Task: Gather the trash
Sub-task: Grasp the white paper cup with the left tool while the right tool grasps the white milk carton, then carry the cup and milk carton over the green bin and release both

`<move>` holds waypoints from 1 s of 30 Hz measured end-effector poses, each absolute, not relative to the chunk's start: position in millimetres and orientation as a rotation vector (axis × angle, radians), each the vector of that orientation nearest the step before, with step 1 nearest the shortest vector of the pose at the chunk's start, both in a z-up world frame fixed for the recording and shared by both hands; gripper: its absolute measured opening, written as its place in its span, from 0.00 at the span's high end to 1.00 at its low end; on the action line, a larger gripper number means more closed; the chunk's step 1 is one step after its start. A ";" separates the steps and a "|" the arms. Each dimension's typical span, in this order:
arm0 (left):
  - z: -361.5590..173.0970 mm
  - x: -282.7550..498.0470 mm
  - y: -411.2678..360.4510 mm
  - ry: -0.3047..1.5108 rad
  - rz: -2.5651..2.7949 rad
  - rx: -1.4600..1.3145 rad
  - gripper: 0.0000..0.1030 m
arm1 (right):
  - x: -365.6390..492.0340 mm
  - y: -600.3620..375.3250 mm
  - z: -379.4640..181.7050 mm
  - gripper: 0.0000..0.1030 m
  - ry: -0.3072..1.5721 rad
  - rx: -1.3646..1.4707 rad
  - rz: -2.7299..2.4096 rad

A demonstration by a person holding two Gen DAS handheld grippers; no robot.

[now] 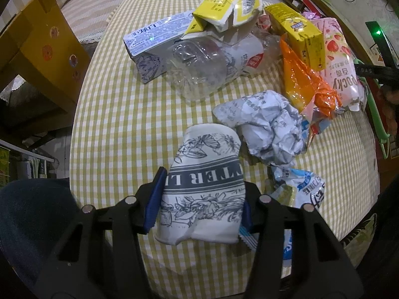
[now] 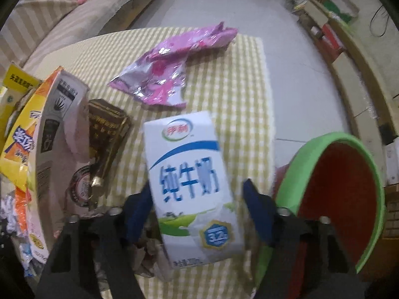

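In the left wrist view, my left gripper (image 1: 199, 199) is shut on a crushed white paper cup (image 1: 204, 174) with grey flower print; both blue pads press its sides just above the checked tablecloth (image 1: 124, 129). In the right wrist view, a white and blue milk carton (image 2: 192, 182) stands between the fingers of my right gripper (image 2: 197, 199). The left pad (image 2: 139, 206) is at the carton's edge, and a narrow gap shows at the right pad (image 2: 256, 211). The picture is blurred there.
Beyond the cup lie crumpled paper (image 1: 264, 127), a clear plastic bottle (image 1: 204, 67), an orange wrapper (image 1: 304, 82), yellow cartons (image 1: 229, 5) and a pink Pocky bag (image 1: 341, 62). A pink foil wrapper (image 2: 169, 69) and a brown packet (image 2: 107, 134) lie past the milk carton. A green bin with a red inside (image 2: 369, 174) stands right of the table.
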State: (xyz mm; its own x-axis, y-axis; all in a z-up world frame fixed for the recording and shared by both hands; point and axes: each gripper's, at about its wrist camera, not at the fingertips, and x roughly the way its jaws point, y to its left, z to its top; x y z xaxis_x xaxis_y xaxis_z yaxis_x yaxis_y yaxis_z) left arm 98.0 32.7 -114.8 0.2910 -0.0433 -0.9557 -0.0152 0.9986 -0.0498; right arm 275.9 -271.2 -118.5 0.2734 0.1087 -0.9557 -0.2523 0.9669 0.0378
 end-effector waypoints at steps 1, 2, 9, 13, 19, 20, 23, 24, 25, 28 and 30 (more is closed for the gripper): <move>-113.9 96.1 31.1 1.273 -0.019 -0.054 0.53 | 275.4 -271.9 -116.7 0.45 1.265 -0.135 0.247; -112.1 95.4 30.3 1.267 -0.018 -0.052 0.53 | 274.8 -271.7 -114.8 0.46 1.261 -0.139 0.250; -90.6 86.3 30.5 1.191 0.006 -0.060 0.53 | 264.1 -284.8 -81.8 0.46 1.183 -0.104 0.244; -70.0 78.9 37.0 1.123 0.047 -0.072 0.53 | 254.0 -292.5 -56.2 0.46 1.127 -0.066 0.247; -39.1 77.2 44.2 1.049 0.056 -0.098 0.53 | 225.5 -301.2 -18.7 0.46 1.052 -0.006 0.264; -32.8 78.6 41.9 1.035 0.050 -0.099 0.53 | 222.0 -300.2 -15.3 0.46 1.044 0.000 0.265; -20.0 82.2 29.9 1.007 0.021 -0.087 0.53 | 208.0 -306.1 -2.6 0.46 1.022 0.023 0.264; -16.4 84.7 26.8 0.999 0.009 -0.084 0.53 | 203.6 -309.7 1.8 0.46 1.014 0.032 0.259; -11.7 88.0 21.0 0.990 -0.007 -0.079 0.53 | 201.1 -313.3 5.2 0.46 1.009 0.039 0.255; -0.2 94.3 1.6 0.970 -0.057 -0.068 0.53 | 189.2 -327.8 11.0 0.46 0.990 0.066 0.235; 7.3 105.1 -16.0 0.959 -0.105 -0.061 0.53 | 182.3 -342.3 15.3 0.46 0.980 0.093 0.212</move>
